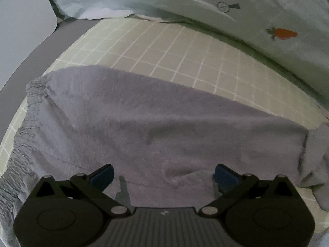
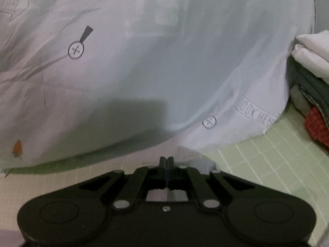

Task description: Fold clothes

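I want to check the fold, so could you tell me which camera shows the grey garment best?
The left wrist view: the grey garment spreads across the checked bed sheet. The right wrist view shows no clear part of it.

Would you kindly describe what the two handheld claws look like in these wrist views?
Both are matte black plastic. The left claw has two round housings flanking a ribbed centre plate, angled linkage bars with silver pivot pins, and blue pads on its fingers. The right claw has the same build, with a small silver screw at its centre. No cables, sleeves or hands appear.
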